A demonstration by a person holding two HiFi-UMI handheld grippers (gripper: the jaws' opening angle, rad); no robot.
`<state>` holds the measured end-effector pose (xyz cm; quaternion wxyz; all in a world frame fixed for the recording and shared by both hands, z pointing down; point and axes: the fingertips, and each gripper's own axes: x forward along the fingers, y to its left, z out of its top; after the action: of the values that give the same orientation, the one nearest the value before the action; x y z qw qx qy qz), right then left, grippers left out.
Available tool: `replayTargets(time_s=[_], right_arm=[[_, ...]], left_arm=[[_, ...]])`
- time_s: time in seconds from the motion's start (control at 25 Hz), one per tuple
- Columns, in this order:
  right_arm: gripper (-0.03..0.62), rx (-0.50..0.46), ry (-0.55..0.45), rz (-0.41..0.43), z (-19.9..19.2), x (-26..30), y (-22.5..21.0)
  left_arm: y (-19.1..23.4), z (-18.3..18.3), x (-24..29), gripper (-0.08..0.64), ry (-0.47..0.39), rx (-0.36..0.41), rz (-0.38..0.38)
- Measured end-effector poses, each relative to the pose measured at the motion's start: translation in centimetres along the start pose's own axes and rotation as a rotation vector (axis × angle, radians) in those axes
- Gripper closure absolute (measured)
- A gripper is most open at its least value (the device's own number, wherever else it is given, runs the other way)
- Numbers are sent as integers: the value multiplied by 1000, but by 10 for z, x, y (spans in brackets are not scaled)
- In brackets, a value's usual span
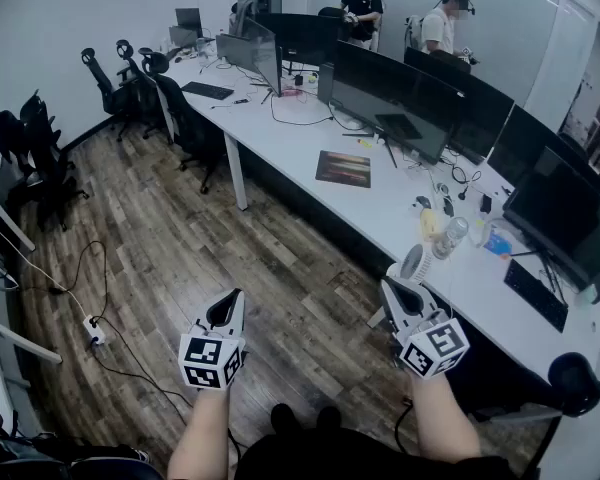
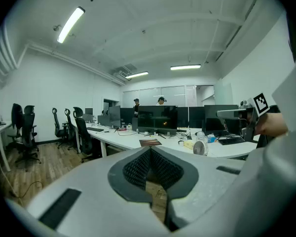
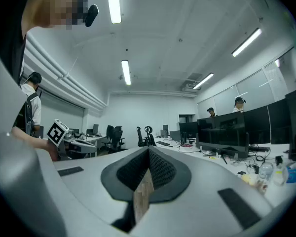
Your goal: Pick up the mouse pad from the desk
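pad (image 1: 343, 168): flat on desk (image 1: 280, 143) — untouched
left gripper (image 1: 230, 306): jaws closed, empty, off the desk
right gripper (image 1: 392, 293): closed, empty — by desk edge

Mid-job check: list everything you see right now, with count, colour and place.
mouse pad: one, brown, flat on the desk
desk: one, white, long, right side
monitors: several, black, along the desk
keyboards: two, black, far and near desk ends
fan: one, white, near desk edge
bottle: one, clear, beside the fan
chairs: several, black, far left
power strip: one, white, on the wooden floor
people: two, behind the far monitors
left gripper: white, shut, empty, over the floor
right gripper: white, shut, empty, below the fan
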<state>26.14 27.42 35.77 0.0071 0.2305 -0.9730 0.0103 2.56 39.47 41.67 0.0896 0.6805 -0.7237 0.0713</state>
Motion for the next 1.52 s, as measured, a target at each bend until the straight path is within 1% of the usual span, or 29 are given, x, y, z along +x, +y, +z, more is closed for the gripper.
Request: replayTargets(time_s=[0.08,0.24,0.32,0.44,0.64,0.8,0.96,1.08,1.28,1.52], right_arm=[[589,7,-3,0,1,3,3],[589,8,0,17,-1,10,20],[589,2,7,28,-4,14,30],[589,7,17,27,-8,17,36],[589,12,17,20,-10,23,46],[589,39,2,56,-7,32,65],[588,34,2,72,-4,36,81],[589,34,1,61,-2,36,83],[589,48,20,40,-6,38,73],[588,76,30,49,-15,53,61]], left_arm=[[-1,2,1,551,-3,-7,-1],[-11,5,1,551,-16,4,-36],[-10,4,0,551,-14,6,-40],[-3,2,-4,551,-10,-5,-38],[15,-9,-16,551,-4,-51,-25],[27,-19,-22,551,7,-49,-30],[38,-15,-28,551,-10,-34,-31],[39,-10,-28,551,-22,-19,-46],[37,-5,-21,551,-25,-6,-63],[40,-2,-5,551,-8,4,-66]])
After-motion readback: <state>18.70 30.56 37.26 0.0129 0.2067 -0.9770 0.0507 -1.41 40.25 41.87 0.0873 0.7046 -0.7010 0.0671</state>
